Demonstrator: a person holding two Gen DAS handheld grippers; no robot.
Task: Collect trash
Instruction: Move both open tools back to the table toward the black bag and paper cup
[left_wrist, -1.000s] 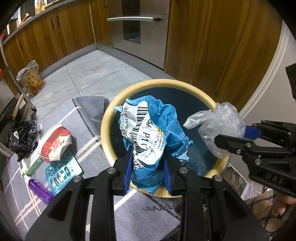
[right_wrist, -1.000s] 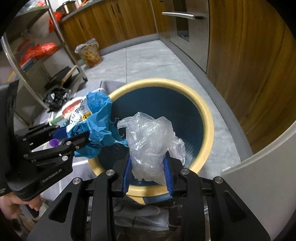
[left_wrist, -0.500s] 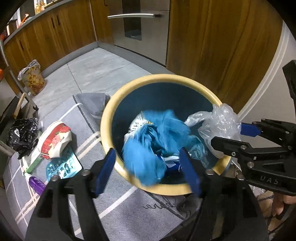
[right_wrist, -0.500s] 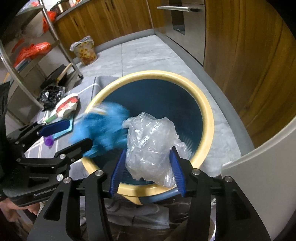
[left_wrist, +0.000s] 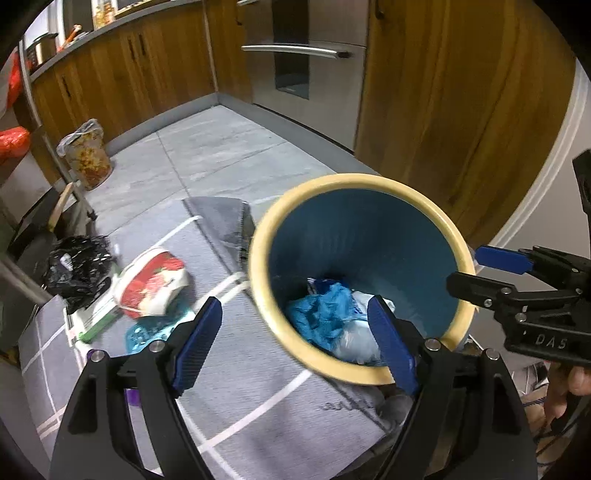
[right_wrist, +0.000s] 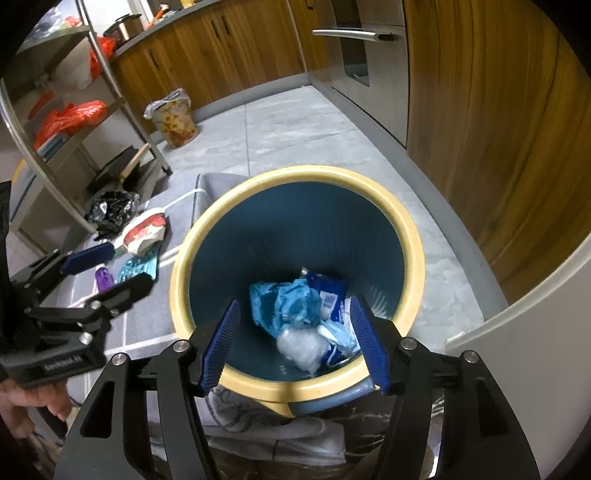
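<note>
Blue wrapper (right_wrist: 284, 302) and clear plastic bag (right_wrist: 301, 345) lie at the bottom of the bin (right_wrist: 415, 258).
Your left gripper (left_wrist: 295, 332) and right gripper (right_wrist: 295, 343) hang above its rim, jaws just opened wide, nothing between them; more litter lies on the grey mat (left_wrist: 236, 369).

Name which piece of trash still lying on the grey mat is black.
The crumpled black plastic bag, at the mat's far left edge by the metal rack. The red-and-white wrapper, teal blister pack and purple bottle beside it are coloured.

blue bin (right_wrist: 388, 236) with yellow rim, grey white-lined rug (left_wrist: 258, 398), blue wrapper (right_wrist: 284, 302)
</note>
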